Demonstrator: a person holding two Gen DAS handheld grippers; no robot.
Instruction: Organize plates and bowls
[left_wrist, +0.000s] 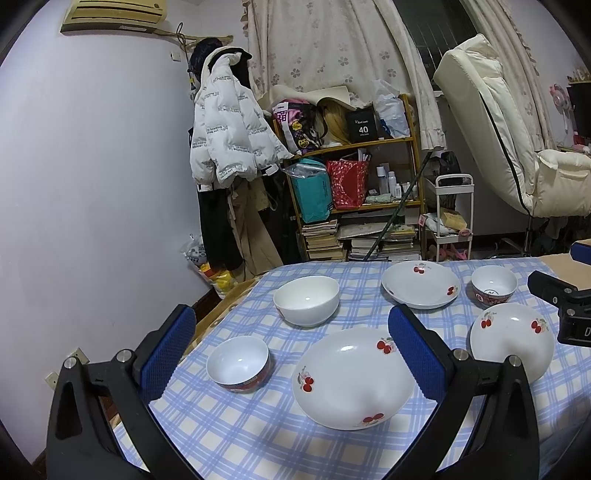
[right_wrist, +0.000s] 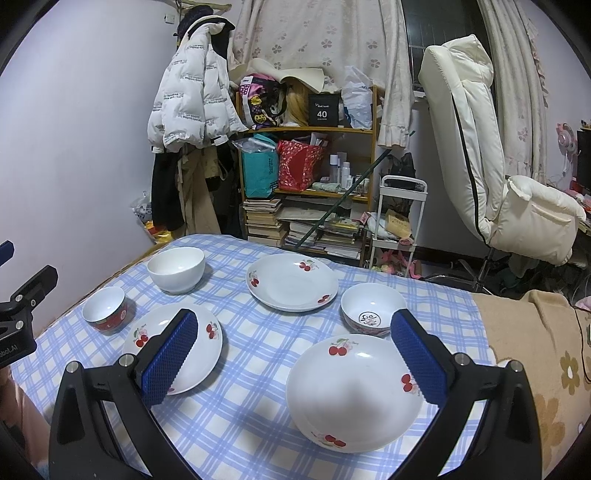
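Observation:
Three white cherry-print plates lie on the blue checked tablecloth (left_wrist: 236, 428): a near one (left_wrist: 352, 378), one to the right (left_wrist: 511, 341) and a far one (left_wrist: 421, 284). A plain white bowl (left_wrist: 306, 301), a small red-sided bowl (left_wrist: 238, 363) and another red-patterned bowl (left_wrist: 493, 286) stand among them. My left gripper (left_wrist: 290, 328) hovers open and empty above the near plate and small bowl. My right gripper (right_wrist: 295, 325) is open and empty over the right-hand plate (right_wrist: 354, 393), with the patterned bowl (right_wrist: 373, 310) just beyond its right finger.
The table's left edge drops to the floor by a pale wall. Behind the table stand a cluttered wooden shelf (right_wrist: 310, 177), a coat rack with a white jacket (right_wrist: 192, 85), a white trolley (right_wrist: 399, 221) and a white chair (right_wrist: 480, 147). A beige flowered blanket (right_wrist: 535, 332) covers the table's right side.

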